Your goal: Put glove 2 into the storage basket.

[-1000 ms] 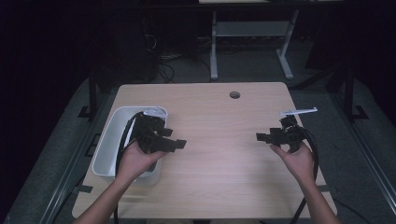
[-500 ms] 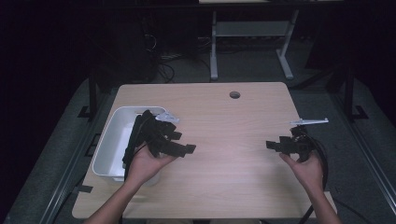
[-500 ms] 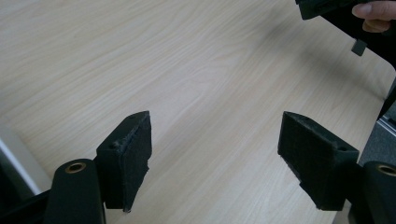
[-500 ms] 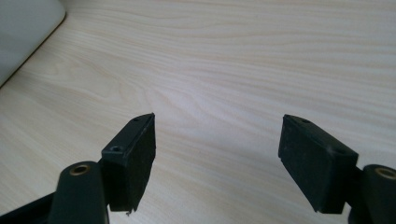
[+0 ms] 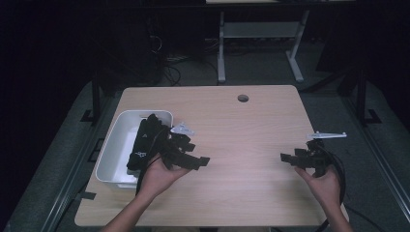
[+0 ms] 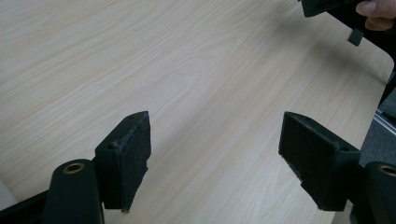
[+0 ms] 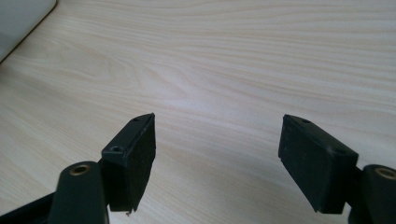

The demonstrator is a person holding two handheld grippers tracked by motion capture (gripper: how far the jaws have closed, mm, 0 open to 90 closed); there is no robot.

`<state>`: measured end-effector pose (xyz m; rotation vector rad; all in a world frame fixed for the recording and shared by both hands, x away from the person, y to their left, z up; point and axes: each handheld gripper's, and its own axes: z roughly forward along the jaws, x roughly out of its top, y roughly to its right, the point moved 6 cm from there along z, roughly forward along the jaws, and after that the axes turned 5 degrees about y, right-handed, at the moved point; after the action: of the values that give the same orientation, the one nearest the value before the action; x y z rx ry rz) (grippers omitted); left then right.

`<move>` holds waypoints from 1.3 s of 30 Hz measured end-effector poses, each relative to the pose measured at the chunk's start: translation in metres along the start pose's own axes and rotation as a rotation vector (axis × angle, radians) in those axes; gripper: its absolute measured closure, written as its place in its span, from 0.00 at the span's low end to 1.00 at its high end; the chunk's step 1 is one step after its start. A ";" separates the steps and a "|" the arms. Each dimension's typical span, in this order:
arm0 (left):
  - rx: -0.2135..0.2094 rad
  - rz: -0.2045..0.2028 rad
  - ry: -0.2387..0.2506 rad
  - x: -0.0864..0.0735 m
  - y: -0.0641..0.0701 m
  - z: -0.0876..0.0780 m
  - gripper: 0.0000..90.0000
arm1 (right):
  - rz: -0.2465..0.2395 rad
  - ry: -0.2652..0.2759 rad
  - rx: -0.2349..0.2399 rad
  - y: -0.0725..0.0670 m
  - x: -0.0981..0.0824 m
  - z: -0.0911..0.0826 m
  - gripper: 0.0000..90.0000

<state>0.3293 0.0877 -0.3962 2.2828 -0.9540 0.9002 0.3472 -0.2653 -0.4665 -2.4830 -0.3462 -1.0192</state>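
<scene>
Over the left half of the wooden table (image 5: 241, 125), a hand holds my left gripper (image 5: 200, 162) level, jaws pointing right. In the left gripper view my left gripper (image 6: 215, 140) is open, with bare wood between its black pads (image 6: 133, 161). My right gripper (image 5: 285, 158) is held near the table's right edge, jaws pointing left toward the other one. In the right gripper view my right gripper (image 7: 217, 135) also stands open with nothing between the pads (image 7: 313, 158). The right gripper's body (image 6: 327, 5) and a fingertip (image 6: 378, 8) show at the top right of the left gripper view.
A white bin (image 5: 116, 140) stands on the table's left side, just behind the left hand; its corner (image 7: 18, 18) shows in the right gripper view. A round cable hole (image 5: 243, 98) lies near the far edge. Desk legs (image 5: 221, 53) and cables stand on the dark floor beyond.
Both hands have come down and nearer the front edge. The left gripper has also shifted right, away from the bin. Both jaws stay wide apart.
</scene>
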 end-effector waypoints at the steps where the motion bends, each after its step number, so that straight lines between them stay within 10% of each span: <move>1: -0.003 0.000 0.000 -0.001 0.001 0.001 0.27 | -0.002 0.001 0.004 0.000 -0.001 0.000 0.30; 39: -0.038 0.046 0.021 -0.053 0.031 0.046 0.23 | -0.045 0.071 -0.003 -0.012 -0.043 -0.016 0.29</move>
<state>0.2953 0.0608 -0.4594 2.2239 -1.0095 0.9149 0.3031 -0.2648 -0.4835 -2.4446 -0.3804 -1.1230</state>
